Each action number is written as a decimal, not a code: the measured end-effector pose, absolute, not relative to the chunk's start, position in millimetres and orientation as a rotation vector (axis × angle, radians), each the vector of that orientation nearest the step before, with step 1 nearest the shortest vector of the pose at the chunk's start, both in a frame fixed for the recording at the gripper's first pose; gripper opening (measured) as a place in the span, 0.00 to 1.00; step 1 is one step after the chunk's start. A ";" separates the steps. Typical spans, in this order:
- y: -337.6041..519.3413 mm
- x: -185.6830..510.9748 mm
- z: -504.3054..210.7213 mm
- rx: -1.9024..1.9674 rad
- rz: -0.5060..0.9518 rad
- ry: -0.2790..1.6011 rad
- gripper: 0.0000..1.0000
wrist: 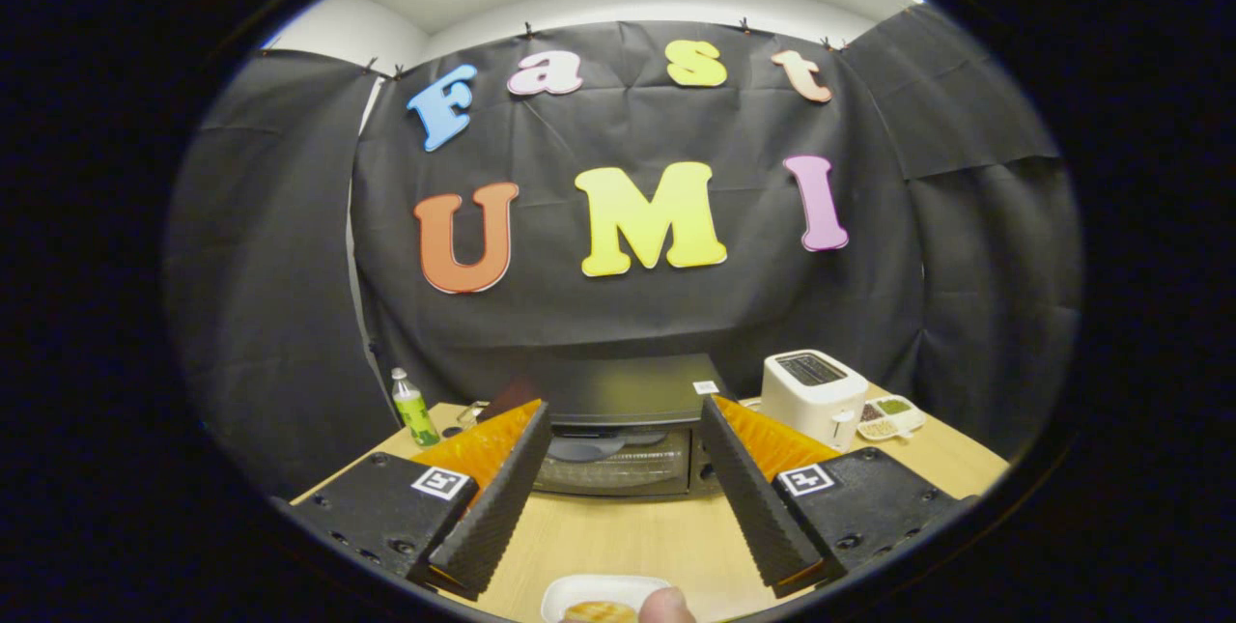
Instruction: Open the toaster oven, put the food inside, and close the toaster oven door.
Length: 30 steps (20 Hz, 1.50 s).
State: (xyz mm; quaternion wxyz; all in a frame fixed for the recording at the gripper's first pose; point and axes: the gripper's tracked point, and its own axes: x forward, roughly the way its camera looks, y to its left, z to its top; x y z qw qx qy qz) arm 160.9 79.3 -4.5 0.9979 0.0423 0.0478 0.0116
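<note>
Facing claw [626, 415], toaster oven [618, 430] door shut, long axis crosswise; claw released, food [601, 611] below fingers.

— Is the way ahead free?
— Bare bench [618, 531] runs from the wide-apart tongs [625, 435] to the toaster oven [618, 435], whose door stands shut at the back edge.
— And the sides?
— A green bottle [413, 409] guards the back left corner; a white toaster [813, 394] and small tray [890, 416] crowd the back right.
</note>
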 end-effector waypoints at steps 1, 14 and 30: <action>87.3 173.4 -8.5 0.077 0.026 0.098 1.00; 117.3 282.5 -98.9 0.078 -0.054 0.222 1.00; 126.4 307.2 -128.7 0.008 -0.068 0.252 0.96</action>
